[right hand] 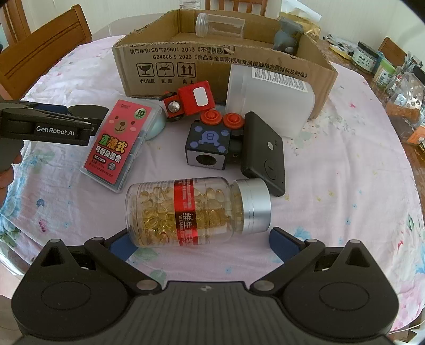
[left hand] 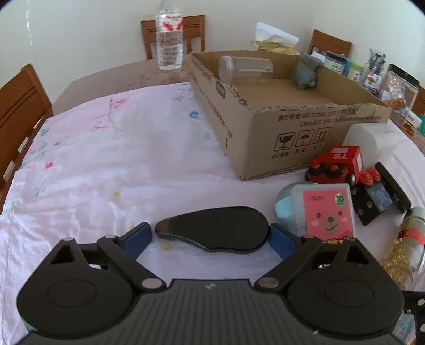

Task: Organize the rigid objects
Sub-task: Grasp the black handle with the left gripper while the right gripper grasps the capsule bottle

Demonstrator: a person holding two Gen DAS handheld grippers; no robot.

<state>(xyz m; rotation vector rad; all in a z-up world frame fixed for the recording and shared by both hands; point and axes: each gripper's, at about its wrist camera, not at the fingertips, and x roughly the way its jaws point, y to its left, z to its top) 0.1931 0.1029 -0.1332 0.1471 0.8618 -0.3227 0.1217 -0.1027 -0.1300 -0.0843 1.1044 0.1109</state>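
- Now the left gripper (left hand: 211,233) sits low over the pink cloth (left hand: 106,159) with its blue fingers (left hand: 138,237) spread wide, a flat black case (left hand: 212,229) lying between them; whether the pads touch it cannot be told.
- Likewise the right gripper (right hand: 202,242) is spread wide, and a pill bottle (right hand: 186,209) lies on its side between the fingers, silver cap (right hand: 252,207) to the right; it lies close to the left pad, with a gap at the right one.
- Behind the bottle lie a pink card box (right hand: 119,143), a dark cube (right hand: 209,143) with two red knobs, and a flat black device (right hand: 265,154) touching the cube.
- A red toy truck (right hand: 191,100) rests just in front of the carton (right hand: 212,61), and a white tub (right hand: 268,103) lies on its side against the carton's front.
- Inside the carton lie a clear jar (right hand: 220,25) on its side and a grey figure (right hand: 287,37) at the right corner.
- A water bottle (left hand: 170,37) stands beyond the carton's left side, near a chair (left hand: 172,34).
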